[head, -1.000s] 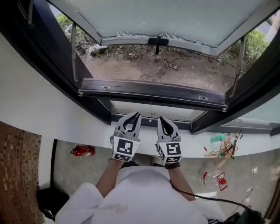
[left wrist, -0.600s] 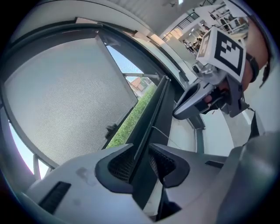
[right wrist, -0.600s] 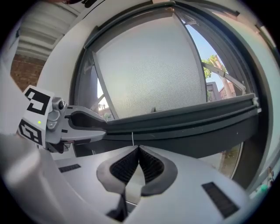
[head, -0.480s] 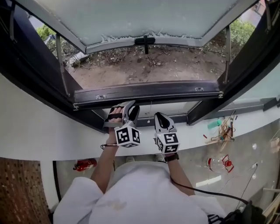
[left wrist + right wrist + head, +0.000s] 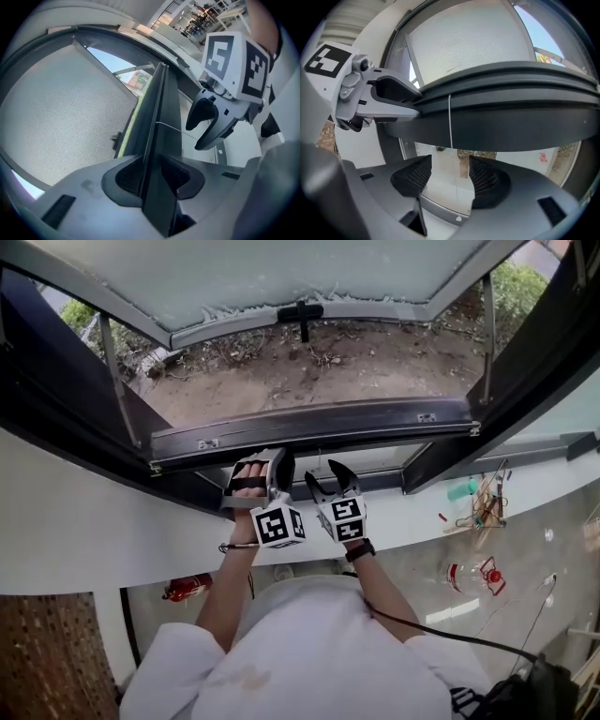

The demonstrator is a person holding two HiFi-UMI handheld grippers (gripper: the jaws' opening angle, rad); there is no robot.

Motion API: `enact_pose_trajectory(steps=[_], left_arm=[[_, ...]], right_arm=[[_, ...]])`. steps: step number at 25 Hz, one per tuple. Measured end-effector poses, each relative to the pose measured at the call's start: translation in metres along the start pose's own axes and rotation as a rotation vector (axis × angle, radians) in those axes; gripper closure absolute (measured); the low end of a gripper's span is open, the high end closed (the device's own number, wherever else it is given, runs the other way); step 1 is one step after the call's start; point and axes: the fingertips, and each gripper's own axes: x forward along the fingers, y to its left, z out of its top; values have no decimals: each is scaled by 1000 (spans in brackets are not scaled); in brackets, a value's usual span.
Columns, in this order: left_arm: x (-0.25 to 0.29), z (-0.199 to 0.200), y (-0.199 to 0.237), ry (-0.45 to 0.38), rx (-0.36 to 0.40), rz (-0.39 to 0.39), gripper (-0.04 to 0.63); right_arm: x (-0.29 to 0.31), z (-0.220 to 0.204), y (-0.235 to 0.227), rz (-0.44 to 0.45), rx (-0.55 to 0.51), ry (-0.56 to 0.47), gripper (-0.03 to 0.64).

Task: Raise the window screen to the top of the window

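The window screen's dark bottom bar (image 5: 375, 423) runs across the window, with grey mesh (image 5: 61, 108) above it. My left gripper (image 5: 272, 463) lies rolled on its side at the bar. Its jaws have just been opening, and the bar's thin lip (image 5: 157, 117) stands between the pads (image 5: 129, 176) and nearly fills the gap. My right gripper (image 5: 328, 482) sits just right of it, below the bar (image 5: 511, 122). Its jaws have also just been opening and hold nothing. The thin white pull cord (image 5: 451, 136) hangs down past them.
The outer glass sash (image 5: 281, 277) is swung out over bare soil, its black handle (image 5: 300, 313) at the middle. The white sill (image 5: 94, 531) is below. A red fire extinguisher (image 5: 186, 588) and clutter (image 5: 478, 512) lie on the floor.
My left gripper rolled onto its side and went up to the bar, which is now between its jaws. My right gripper's jaws, shut before, now stand apart.
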Motion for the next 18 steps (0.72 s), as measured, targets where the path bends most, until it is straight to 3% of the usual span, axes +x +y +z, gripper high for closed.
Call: enact_pose_trajectory(steps=[6,10,12,13,14,15,18], left_arm=[[1,-1,0,44,32,104,485],[2,-1,0,103,74,95,491],[2,-1,-1,93,52,102,499],[2,0,-2,77,26,116,502],[2,-1,-3,62,4,132,502],[2,-1,-3,57,-8,144,508],[2,-1,-3,70,-21,149,515]], right_arm=[[22,-6,1,53,13,16,382],[31,-12,4,90,6,-3,382],[36,-23,6,109,6,14,383],[39,-31,7,114,6,32,409],[41,-39,8,118,5,53,545],[43,-49,10,126,2,77,617],[50,-87,14,147,-11,169,617]])
